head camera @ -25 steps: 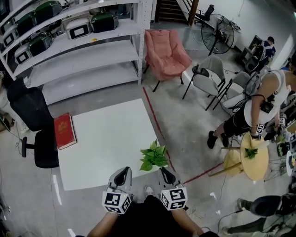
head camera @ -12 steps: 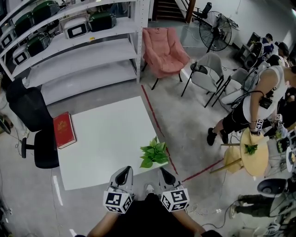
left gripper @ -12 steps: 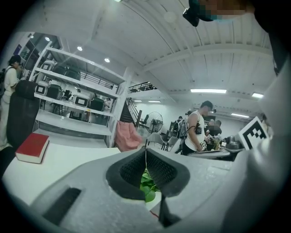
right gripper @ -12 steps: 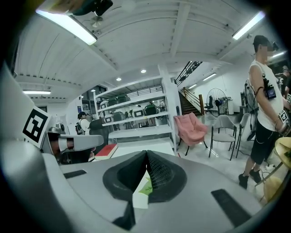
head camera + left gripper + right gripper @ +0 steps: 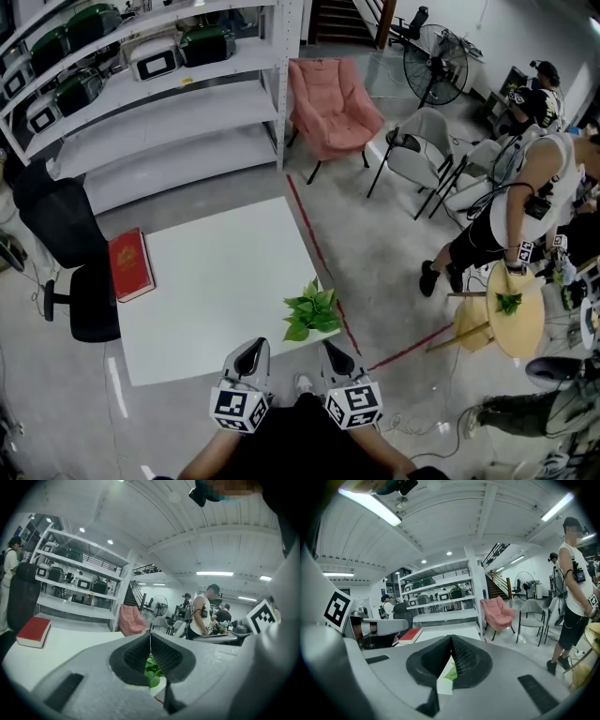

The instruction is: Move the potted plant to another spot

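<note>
The potted plant [image 5: 312,312], green-leaved, stands at the front right corner of the white table [image 5: 216,281]. My left gripper [image 5: 247,353] hovers just off the table's front edge, left of the plant, jaws shut on nothing. Close beside the plant's near side, my right gripper [image 5: 335,353] is also shut and empty. In the left gripper view the jaws [image 5: 150,635] meet at the tip, and green leaves [image 5: 151,671] show below them. In the right gripper view the shut gripper [image 5: 451,638] partly hides the plant [image 5: 449,673].
A red book [image 5: 129,262] lies at the table's left edge, next to a black office chair [image 5: 70,253]. White shelving [image 5: 159,103] stands behind. A pink chair [image 5: 333,103], grey chairs [image 5: 422,159], a person [image 5: 511,225] and a round yellow table [image 5: 516,314] are to the right.
Both grippers and the plant stay where they were. Only the head view has shifted slightly, and the people at the right have moved a little.
</note>
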Demonstrator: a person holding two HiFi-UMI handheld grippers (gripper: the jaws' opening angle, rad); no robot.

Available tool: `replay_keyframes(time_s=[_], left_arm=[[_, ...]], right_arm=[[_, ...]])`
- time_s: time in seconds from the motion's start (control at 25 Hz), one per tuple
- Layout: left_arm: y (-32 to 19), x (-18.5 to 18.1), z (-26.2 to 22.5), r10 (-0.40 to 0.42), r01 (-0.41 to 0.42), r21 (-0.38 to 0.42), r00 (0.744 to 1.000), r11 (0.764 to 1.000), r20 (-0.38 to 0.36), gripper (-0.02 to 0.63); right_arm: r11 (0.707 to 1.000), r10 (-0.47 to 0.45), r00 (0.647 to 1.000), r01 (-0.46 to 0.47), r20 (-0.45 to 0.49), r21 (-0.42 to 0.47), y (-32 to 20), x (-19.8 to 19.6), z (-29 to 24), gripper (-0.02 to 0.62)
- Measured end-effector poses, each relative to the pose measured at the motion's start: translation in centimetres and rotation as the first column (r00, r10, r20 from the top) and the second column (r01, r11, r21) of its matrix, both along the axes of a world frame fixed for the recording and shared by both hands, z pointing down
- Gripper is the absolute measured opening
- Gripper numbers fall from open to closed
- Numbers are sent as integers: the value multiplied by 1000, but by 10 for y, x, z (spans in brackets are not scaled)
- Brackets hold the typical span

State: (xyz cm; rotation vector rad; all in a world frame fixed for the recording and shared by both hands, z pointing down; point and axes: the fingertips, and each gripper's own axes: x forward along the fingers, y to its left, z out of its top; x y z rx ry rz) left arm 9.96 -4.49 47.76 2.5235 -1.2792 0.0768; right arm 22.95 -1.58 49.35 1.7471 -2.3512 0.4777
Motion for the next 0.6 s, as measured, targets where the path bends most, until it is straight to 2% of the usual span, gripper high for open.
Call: replay_keyframes(time_s=[0.6], left_arm=[[4,4,3,-1,1,-17,1000,1000,-3,18]], right_arm=[[1000,5,1000,-4,-2,6,1,4,-1,12]])
